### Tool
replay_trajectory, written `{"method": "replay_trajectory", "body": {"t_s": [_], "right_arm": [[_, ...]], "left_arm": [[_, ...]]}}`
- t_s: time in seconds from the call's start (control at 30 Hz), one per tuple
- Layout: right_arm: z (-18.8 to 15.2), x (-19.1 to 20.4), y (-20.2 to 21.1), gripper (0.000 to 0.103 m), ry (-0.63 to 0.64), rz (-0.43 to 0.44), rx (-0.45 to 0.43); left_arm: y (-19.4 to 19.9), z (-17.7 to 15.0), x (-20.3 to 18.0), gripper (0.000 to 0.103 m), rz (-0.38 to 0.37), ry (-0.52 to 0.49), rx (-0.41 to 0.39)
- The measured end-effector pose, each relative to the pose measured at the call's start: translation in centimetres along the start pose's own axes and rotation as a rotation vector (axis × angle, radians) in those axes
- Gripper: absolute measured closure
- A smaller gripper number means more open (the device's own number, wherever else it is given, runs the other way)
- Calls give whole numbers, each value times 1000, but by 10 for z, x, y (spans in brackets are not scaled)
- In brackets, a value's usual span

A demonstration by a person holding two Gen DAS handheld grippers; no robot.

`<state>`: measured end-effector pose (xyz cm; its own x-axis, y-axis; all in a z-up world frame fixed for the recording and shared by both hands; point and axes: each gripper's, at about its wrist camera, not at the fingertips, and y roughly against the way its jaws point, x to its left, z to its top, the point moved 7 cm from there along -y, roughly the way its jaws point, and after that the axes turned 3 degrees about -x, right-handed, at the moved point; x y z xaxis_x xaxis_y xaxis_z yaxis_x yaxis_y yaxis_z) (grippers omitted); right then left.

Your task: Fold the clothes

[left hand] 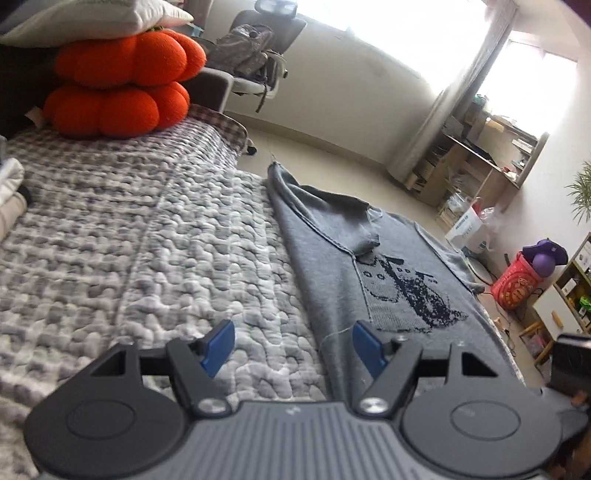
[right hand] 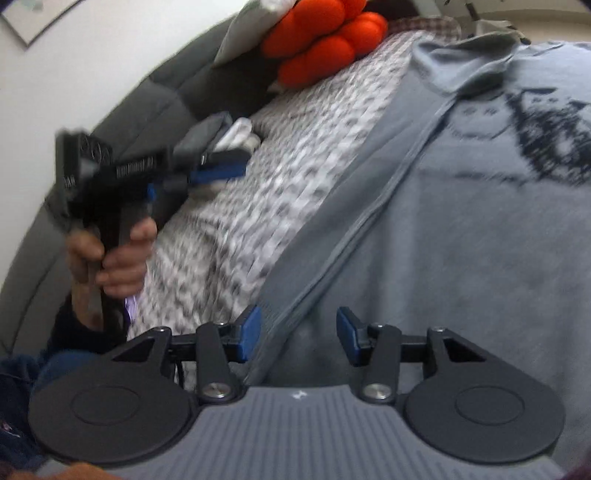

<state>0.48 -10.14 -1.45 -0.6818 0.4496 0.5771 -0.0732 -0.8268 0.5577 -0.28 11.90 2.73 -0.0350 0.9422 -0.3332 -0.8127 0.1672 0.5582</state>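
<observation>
Grey knitted sweater with a dark cat motif (left hand: 369,273) lies spread on the grey-and-white quilted bed cover (left hand: 147,240), along the edge of the bed nearest the floor, with one sleeve (left hand: 343,225) folded in over the chest and touching the top of the motif. Your left gripper (left hand: 291,347) hangs over the seam between cover and sweater with its blue pads (left hand: 218,347) spread and nothing between them; your right gripper (right hand: 298,334) hovers over the sweater's side hem (right hand: 369,206) with its pads standing apart and empty. In the right wrist view your hand (right hand: 114,254) shows, clasping the left gripper's handle. Risks, as a judgement: the folded sleeve is loose and could slide back off the chest if you drag the body cloth; a pinch taken here may gather the quilted cover together with the knit, since the two lie flush; the far side of the sweater lies close to the bed's edge, so a pull toward that side could tip it to the floor; the right wrist view is smeared, so aiming at the hem from it is unreliable. Count: one sweater, one sleeve folded in (the other cannot be made out clearly), two grippers, two orange lobed plush cushions (left hand: 122,77) stacked near the head of the bed, one pale pillow (left hand: 88,18) on top of them.
</observation>
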Motion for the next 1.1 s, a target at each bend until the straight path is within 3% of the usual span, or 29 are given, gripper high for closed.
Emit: {"method": "replay_trajectory", "body": {"t_s": [0.17,0.27,0.47,0.63,0.73,0.83,1.0,1.1], "right_arm": [[24,18,8,53,26,-53,-56],[24,9,8,53,-43,-185,-94],[-1,27,3,58,-56,-161,-70],[-26,52,58,58,101,-252,14],[-33,58,90,58,167,-319,15],[-38,59,103,58,220,-407,-22],[-54,63,51,58,237,-434,-145],[-52,55,12,66,134,-334,-149]], "left_arm": [[8,2,10,31,91,-3,-44],[5,3,25,31,110,71,-53],[12,7,36,32,238,-2,-14],[59,37,30,31,320,-91,-44],[76,48,22,29,305,-98,-65],[67,42,19,28,339,-127,-63],[32,8,35,28,366,-162,-17],[21,-4,58,28,363,-124,-7]]}}
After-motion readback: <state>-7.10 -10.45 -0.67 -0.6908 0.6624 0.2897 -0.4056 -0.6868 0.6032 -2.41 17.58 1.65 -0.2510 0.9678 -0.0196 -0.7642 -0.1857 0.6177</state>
